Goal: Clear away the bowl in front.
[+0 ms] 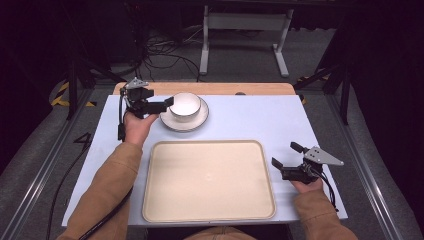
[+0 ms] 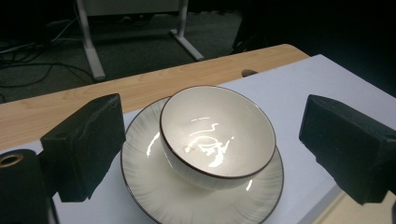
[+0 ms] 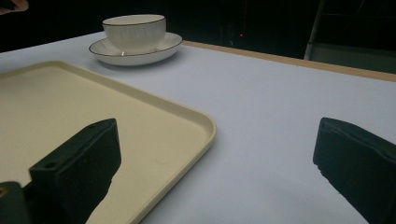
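The left gripper (image 1: 156, 102) sits at the tabletop's (image 1: 260, 120) 11 o'clock, fingers (image 2: 84, 144) spread wide and pointed at the bowl (image 1: 185, 106), which stands on a saucer (image 1: 200, 120) just right of it. In the left gripper view the bowl rides slightly off the saucer's middle, and the fingers flank the pair without touching either.

The main risk, as I judge it, lies here. The bowl is glazed and rounded, so fingers closing on its wall could slide up or tip it rather than hold it. If one finger lands on the rim and the other on the saucer edge, the bowl may skid across the saucer and clatter. Lifting the saucer alone would leave the loose bowl free to slip off.

The tray (image 1: 209, 180) fills the tabletop's middle, near the 6 o'clock edge, and is bare. Its raised lip is a second hazard: a saucer carried low could catch on it and jolt the bowl.

The right gripper (image 1: 287, 156) rests at 4 o'clock, just beside the tray's right edge, fingers (image 3: 79, 168) wide apart and holding nothing. A careless swing could nudge the tray.
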Demonstrator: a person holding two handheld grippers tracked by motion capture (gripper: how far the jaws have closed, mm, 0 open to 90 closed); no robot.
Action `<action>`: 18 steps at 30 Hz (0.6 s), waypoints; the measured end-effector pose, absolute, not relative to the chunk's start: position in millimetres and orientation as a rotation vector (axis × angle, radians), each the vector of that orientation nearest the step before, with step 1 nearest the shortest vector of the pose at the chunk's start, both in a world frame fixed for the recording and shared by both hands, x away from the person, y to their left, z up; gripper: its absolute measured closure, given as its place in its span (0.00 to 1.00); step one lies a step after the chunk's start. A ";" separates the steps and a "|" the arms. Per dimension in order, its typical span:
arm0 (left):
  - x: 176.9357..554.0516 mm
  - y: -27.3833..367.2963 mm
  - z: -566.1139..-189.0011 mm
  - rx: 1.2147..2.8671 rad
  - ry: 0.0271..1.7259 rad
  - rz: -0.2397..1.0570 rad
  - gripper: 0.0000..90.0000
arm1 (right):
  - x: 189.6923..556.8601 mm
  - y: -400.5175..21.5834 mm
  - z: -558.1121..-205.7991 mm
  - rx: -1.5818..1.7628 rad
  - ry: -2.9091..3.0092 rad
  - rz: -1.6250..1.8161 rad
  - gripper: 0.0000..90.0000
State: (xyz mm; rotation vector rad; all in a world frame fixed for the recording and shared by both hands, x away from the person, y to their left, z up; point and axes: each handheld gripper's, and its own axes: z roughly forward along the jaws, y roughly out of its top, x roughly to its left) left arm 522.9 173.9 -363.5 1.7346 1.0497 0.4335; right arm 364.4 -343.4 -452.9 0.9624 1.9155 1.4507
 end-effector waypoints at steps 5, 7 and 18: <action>528.8 169.3 -365.9 1.742 1.065 0.448 0.11 | 364.4 -343.4 -453.0 0.960 1.917 1.453 0.01; 530.8 167.9 -367.0 1.751 1.066 0.460 0.12 | 364.4 -343.2 -453.0 0.961 1.918 1.454 0.02; 546.2 162.1 -377.1 1.806 1.126 0.460 0.16 | 364.7 -343.1 -453.2 0.963 1.919 1.454 0.02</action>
